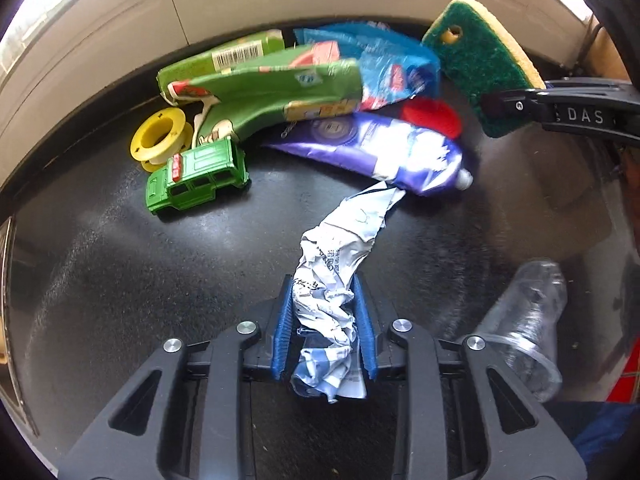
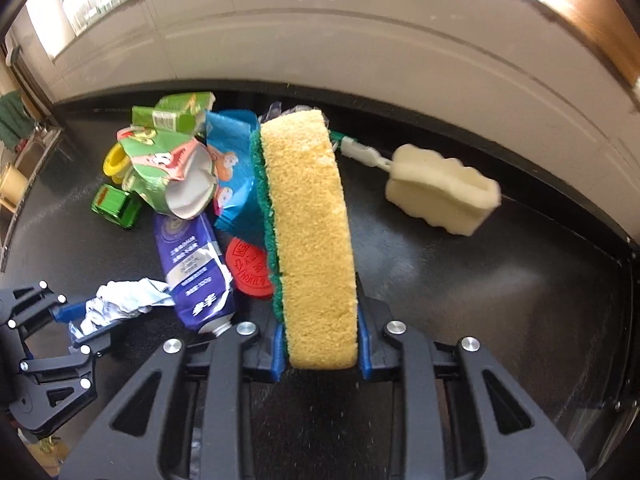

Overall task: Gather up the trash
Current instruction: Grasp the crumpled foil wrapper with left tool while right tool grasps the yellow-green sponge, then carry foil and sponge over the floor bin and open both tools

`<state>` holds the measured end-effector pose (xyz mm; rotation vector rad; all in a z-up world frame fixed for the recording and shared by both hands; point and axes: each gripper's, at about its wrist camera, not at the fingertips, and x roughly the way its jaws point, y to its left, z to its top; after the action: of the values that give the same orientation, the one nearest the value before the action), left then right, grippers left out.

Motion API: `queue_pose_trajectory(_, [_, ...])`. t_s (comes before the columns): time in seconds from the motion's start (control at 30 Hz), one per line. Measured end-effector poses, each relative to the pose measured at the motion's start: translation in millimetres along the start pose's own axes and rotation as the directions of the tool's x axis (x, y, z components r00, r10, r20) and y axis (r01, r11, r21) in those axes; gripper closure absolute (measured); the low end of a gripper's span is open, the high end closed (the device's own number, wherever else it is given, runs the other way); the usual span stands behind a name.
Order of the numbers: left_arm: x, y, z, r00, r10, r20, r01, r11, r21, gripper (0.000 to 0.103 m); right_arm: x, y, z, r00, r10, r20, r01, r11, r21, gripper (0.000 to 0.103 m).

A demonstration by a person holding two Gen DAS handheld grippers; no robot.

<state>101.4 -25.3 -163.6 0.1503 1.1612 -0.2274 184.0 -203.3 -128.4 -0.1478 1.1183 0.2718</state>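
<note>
My left gripper (image 1: 324, 292) is shut on a crumpled white wrapper (image 1: 340, 248), whose far end trails toward a purple tube (image 1: 372, 148) on the black tabletop (image 1: 160, 280). The right wrist view shows the same gripper (image 2: 80, 320) low at the left, with the wrapper (image 2: 120, 300) in it. My right gripper (image 2: 322, 320) is shut on a yellow sponge with a green scouring side (image 2: 308, 220), held on edge above the table. In the left wrist view that sponge (image 1: 476, 68) hangs at the upper right.
A pile lies at the back: a crushed green carton (image 1: 260, 88), a blue packet (image 1: 384, 68), a red cap (image 1: 432, 116), a green toy car (image 1: 196, 176) and a yellow spool (image 1: 160, 136). A clear plastic cup (image 1: 528, 320) lies near right. A sponge brush (image 2: 440, 192) rests by the wall.
</note>
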Motion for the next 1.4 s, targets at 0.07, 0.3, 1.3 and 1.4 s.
queue_pose_trajectory(0.07, [-12.4, -1.8, -3.6, 1.0, 0.009, 0.016, -0.009, 1.0, 0.001, 0.075, -13.1, -0.3, -3.8, 1.0, 0.002, 0.013, -0.002, 1.0, 0.018, 0.076])
queue_pose_trajectory(0.3, [-71.8, 8.6, -11.7, 0.997, 0.026, 0.077, -0.02, 0.997, -0.074, 0.075, -73.9, 7.9, -38.5, 0.998, 0.018, 0.066, -0.022, 0.998, 0.056, 0.076])
queue_pose_trajectory(1.3, [-211.7, 165.7, -305.4, 0.933, 0.359, 0.005, -0.257, 0.678, -0.689, 0.075, -122.9, 392.0, -132.3, 0.89, 0.415, -0.188, -0.449, 0.724, -0.523, 0.076])
queue_pose_trajectory(1.4, [-210.0, 182.5, -349.2, 0.93, 0.366, -0.043, -0.27, 0.597, -0.756, 0.075, -114.9, 438.8, -151.3, 0.856, 0.441, -0.271, -0.511, 0.643, -0.57, 0.076])
